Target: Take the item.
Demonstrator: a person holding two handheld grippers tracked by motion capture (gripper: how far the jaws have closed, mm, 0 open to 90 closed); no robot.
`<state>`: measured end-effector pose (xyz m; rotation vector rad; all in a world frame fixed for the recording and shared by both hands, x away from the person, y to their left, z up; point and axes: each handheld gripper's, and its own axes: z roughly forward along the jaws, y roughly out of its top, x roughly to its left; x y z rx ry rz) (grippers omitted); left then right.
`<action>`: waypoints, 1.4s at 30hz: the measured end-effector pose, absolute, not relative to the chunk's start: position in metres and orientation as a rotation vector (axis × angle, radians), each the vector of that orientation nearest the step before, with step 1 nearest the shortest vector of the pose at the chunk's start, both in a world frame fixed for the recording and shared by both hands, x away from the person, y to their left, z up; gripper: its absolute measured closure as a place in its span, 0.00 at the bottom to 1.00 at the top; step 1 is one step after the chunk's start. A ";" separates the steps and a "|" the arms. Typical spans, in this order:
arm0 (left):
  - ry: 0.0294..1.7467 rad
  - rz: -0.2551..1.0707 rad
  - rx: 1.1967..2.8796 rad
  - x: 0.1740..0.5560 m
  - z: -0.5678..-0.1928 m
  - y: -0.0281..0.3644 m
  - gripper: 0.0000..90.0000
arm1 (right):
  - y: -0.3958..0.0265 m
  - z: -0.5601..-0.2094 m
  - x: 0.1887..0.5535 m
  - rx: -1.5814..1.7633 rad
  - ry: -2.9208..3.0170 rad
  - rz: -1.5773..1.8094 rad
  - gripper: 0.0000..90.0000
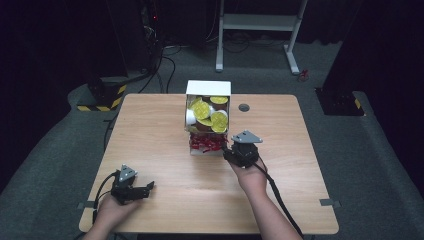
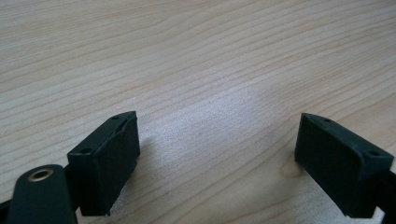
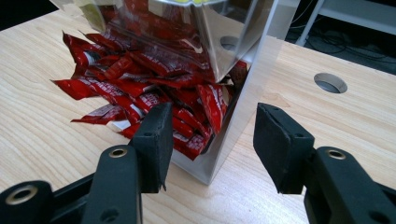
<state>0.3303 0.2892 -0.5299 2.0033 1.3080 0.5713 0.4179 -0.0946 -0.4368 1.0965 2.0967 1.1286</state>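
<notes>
Between the half-open fingers (image 3: 156,140) of the right gripper (image 3: 210,144), the dispenser wall (image 3: 243,116) is standing ungripped; red sachets (image 3: 140,88) are waiting, none picked yet.

Bright red sachets (image 3: 140,88), marked with small white patches, are seen heaped in a clear-fronted white dispenser (image 1: 208,88), above which yellow-lidded round pods (image 1: 210,112) with white rims are stacked. The table (image 1: 165,190) is finished in pale wood grain. Both grippers, left (image 1: 148,186) and right (image 3: 210,140), are coloured matt black.
</notes>
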 end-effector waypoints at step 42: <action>1.308 0.571 2.004 0.330 -0.530 0.289 0.16 | -0.086 -0.442 0.429 1.100 2.101 1.120 0.98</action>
